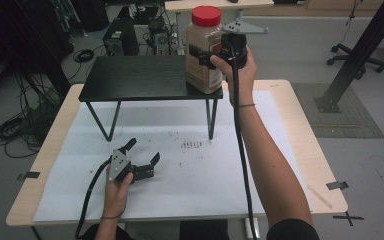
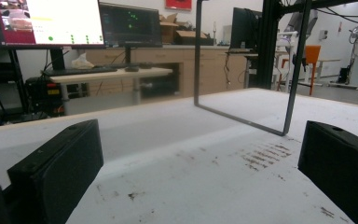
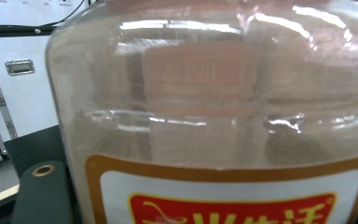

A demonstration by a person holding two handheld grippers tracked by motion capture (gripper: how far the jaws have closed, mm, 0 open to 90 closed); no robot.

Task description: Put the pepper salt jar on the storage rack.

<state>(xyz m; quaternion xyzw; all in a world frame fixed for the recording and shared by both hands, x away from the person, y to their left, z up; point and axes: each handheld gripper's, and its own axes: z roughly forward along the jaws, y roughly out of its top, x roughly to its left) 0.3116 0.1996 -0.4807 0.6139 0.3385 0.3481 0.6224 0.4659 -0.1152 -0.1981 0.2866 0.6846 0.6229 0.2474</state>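
- On the right end of a low black shelf (image 1: pixel 140 77) with thin metal legs stands a tall clear plastic jar (image 1: pixel 204 55) — red screw lid, brownish powder inside, a label with a red panel and an orange border.
- At the jar's side the right gripper (image 1: pixel 205 56) sits around the jar's body; from above, its black jaws reach across the wall, and whether the pads press on the plastic is hard to tell.
- From the right gripper view the jar (image 3: pixel 214 107) looms very close, glossy and curved with streaks of reflected light; one rounded black jaw shows at lower left, the other is cut off.
- Lower left on the table (image 1: pixel 300 120), a pale wooden top covered by a white sheet flecked with dark crumbs, rests the left gripper (image 1: pixel 142 156), jaws spread wide with nothing between them.
- From the left gripper view its matte, blocky jaws frame the speckled sheet and one bent leg of the shelf (image 2: pixel 242 70) — the shelf's top is out of frame.
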